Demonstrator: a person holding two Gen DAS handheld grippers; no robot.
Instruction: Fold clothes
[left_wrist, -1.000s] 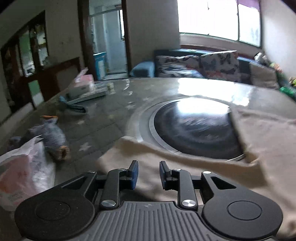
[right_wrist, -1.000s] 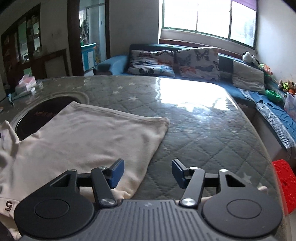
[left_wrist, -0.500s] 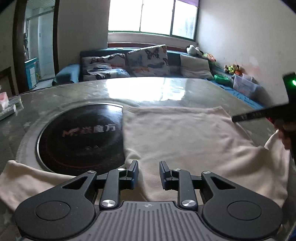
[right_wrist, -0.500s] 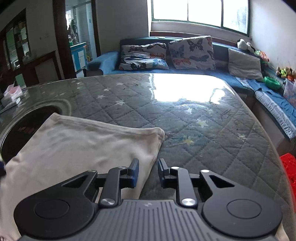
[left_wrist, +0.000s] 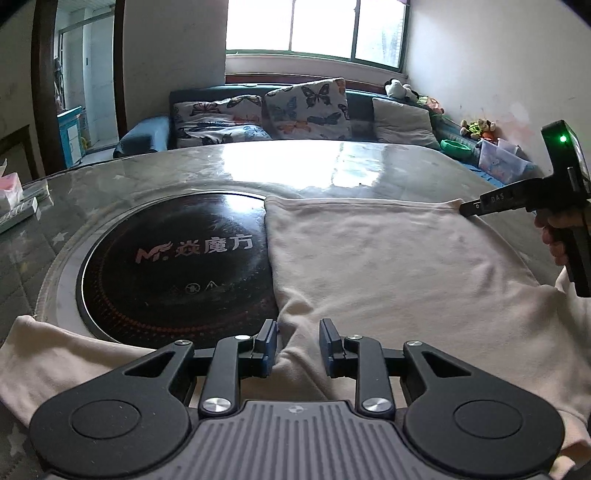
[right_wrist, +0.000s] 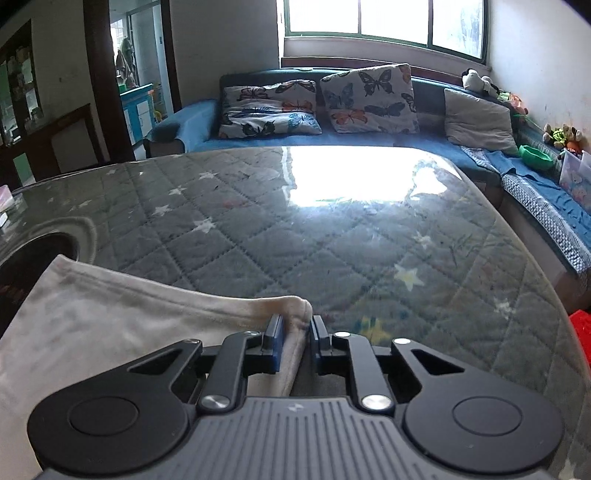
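Garment: cream shirt (left_wrist: 388, 266) flat on the quilted surface (right_wrist: 332, 243), partly over the round black cooktop (left_wrist: 177, 266).
Right tool (right_wrist: 296, 328): has just been closing, pinching the shirt's far corner.
Left tool (left_wrist: 297, 345): narrowly spread over a near fold, pads not pressing.

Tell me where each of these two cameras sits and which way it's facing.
Left wrist: on the left hand-held gripper, facing the cream garment, the round cooktop and the sofa; a hand shows.
Right wrist: on the right hand-held gripper, pinching the garment's corner, facing the quilted table.
Shared: garment, sofa.
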